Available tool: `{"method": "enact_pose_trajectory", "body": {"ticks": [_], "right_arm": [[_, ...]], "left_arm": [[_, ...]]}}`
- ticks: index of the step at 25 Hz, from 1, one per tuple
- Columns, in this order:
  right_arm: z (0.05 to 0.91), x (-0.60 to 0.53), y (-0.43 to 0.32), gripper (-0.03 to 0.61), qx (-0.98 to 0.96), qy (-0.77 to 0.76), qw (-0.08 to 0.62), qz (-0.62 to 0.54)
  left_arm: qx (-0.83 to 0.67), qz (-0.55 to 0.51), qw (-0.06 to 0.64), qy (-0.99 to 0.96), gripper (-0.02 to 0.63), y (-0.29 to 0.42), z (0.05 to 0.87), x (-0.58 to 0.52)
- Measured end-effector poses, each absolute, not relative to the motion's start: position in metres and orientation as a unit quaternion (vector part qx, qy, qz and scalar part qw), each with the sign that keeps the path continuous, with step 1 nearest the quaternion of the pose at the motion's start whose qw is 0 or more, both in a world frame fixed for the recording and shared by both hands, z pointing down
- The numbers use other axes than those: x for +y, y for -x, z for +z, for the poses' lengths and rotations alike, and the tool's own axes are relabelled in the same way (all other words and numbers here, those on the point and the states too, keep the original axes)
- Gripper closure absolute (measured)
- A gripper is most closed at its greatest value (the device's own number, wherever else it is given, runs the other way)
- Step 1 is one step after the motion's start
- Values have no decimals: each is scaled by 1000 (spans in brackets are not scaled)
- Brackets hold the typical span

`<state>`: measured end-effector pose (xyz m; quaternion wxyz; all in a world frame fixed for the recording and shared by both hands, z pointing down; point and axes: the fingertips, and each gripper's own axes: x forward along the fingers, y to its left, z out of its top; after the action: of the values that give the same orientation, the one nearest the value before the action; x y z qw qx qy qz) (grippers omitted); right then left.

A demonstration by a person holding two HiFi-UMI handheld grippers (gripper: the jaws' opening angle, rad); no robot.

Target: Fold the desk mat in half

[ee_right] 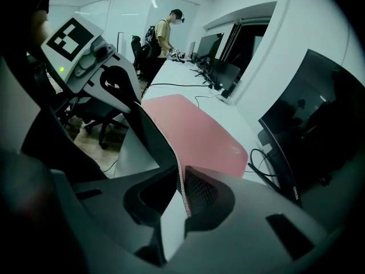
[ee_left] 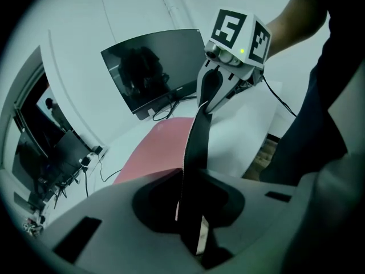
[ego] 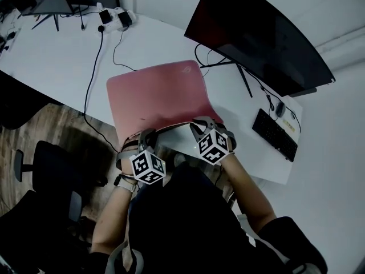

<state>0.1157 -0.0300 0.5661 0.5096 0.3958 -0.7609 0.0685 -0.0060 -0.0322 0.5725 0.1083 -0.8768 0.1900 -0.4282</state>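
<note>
A pink desk mat (ego: 157,96) with a black underside lies on the white desk (ego: 51,56). Its near edge is lifted off the desk and held at both near corners. My left gripper (ego: 144,137) is shut on the near left corner. In the left gripper view the mat's edge (ee_left: 194,153) stands upright between the jaws and runs across to my right gripper (ee_left: 214,99). My right gripper (ego: 201,125) is shut on the near right corner of the mat (ee_right: 197,127). The lifted black strip (ee_right: 154,136) stretches over to my left gripper (ee_right: 117,84).
A large dark monitor (ego: 256,33) stands at the desk's right, with a black keyboard (ego: 275,135) and a mouse (ego: 280,108) near it. Cables and chargers (ego: 111,21) lie at the desk's far left. A black office chair (ego: 45,164) stands on the floor at left. A person (ee_right: 164,30) stands further off.
</note>
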Motion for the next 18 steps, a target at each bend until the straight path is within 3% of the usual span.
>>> {"method": "enact_pose_trajectory", "body": {"ticks": [18], "right_arm": [[550,-98,-115,525,-748,-413,517,60]], "left_arm": [[171,-439,117,874,572,5,559,-92]]}}
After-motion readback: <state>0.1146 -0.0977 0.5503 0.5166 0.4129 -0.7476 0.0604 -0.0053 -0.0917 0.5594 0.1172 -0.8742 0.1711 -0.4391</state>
